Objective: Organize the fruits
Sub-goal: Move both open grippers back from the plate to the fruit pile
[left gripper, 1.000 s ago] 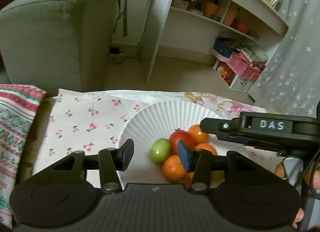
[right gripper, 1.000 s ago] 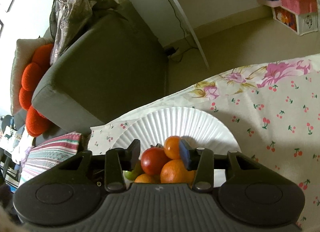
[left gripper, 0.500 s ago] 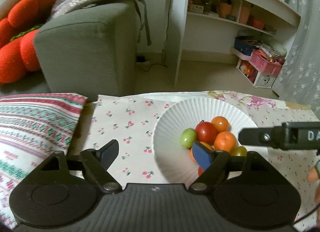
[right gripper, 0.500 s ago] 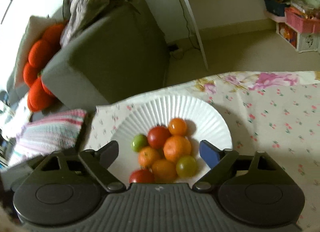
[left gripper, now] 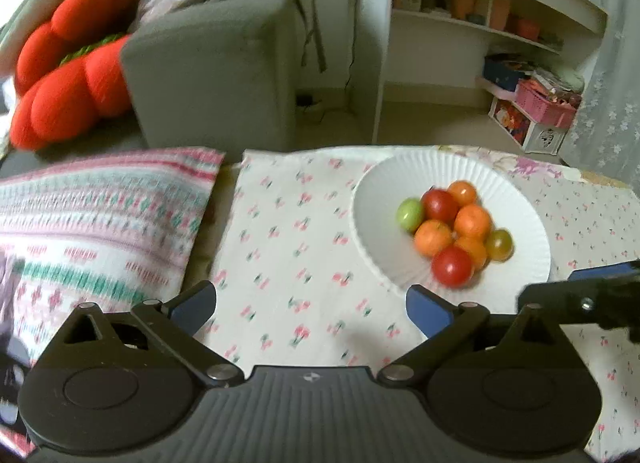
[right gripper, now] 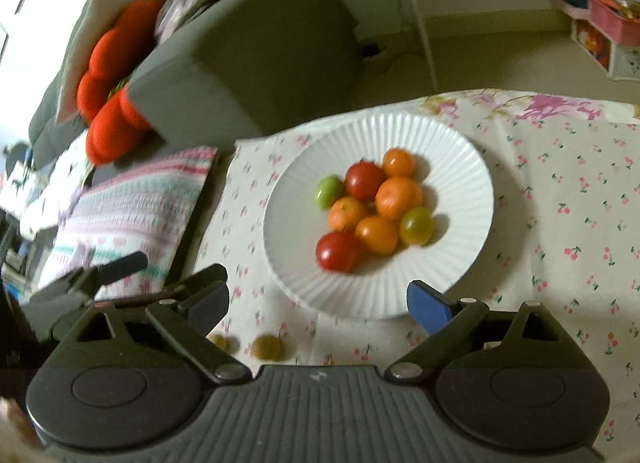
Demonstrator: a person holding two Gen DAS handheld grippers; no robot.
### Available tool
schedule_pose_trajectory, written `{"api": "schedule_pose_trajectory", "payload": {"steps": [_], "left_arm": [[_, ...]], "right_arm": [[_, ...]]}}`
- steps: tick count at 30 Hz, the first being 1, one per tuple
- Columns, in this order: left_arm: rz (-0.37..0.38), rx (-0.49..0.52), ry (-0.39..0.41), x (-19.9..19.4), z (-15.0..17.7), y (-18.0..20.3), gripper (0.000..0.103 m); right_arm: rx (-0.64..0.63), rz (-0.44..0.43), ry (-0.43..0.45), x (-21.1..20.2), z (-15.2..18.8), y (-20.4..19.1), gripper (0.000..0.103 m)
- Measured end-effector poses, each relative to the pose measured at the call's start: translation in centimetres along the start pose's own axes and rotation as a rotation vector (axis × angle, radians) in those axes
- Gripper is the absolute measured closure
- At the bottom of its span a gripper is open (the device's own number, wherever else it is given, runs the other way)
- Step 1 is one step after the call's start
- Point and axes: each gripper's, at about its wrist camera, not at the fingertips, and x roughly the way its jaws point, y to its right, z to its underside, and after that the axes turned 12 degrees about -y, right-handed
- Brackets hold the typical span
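- One white ribbed paper plate [right gripper: 472, 167], holding eight small round fruits.
- Two red tomatoes [right gripper: 364, 181] on plate.
- Four orange round fruits [right gripper: 399, 198] on plate.
- One bright green round fruit [right gripper: 329, 191] at the cluster's left edge.
- One yellow-green round fruit [right gripper: 417, 226] at the cluster's right edge.
- Two small olive-brown round fruits [right gripper: 269, 347] on the cloth, off the plate, near the camera; blurred.
- Two black two-finger grippers: left gripper [left gripper: 312, 305], right gripper [right gripper: 318, 305], each spread wide, nothing between the fingers.
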Motion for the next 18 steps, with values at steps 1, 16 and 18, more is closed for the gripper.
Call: {"api": "schedule_pose_trajectory", "payload": {"steps": [1, 16, 18], "left_arm": [[-0.005, -0.009, -0.005, -0.1, 0.3, -0.3, 0.007], [0.02, -0.001, -0.09, 0.3, 3.9, -2.0, 0.012], [0.024, 0.004, -0.099, 0.6, 4.1, -2.0, 0.013]], "right_arm": [[-0.018, 0.005, -0.008, 0.0, 0.2, -0.2, 0.008], [-0.177, 0.041, -0.063, 0.1, 3.2, -1.5, 0.011], [-0.202, 0.057, -0.076, 0.4, 3.4, -1.5, 0.016]]}}
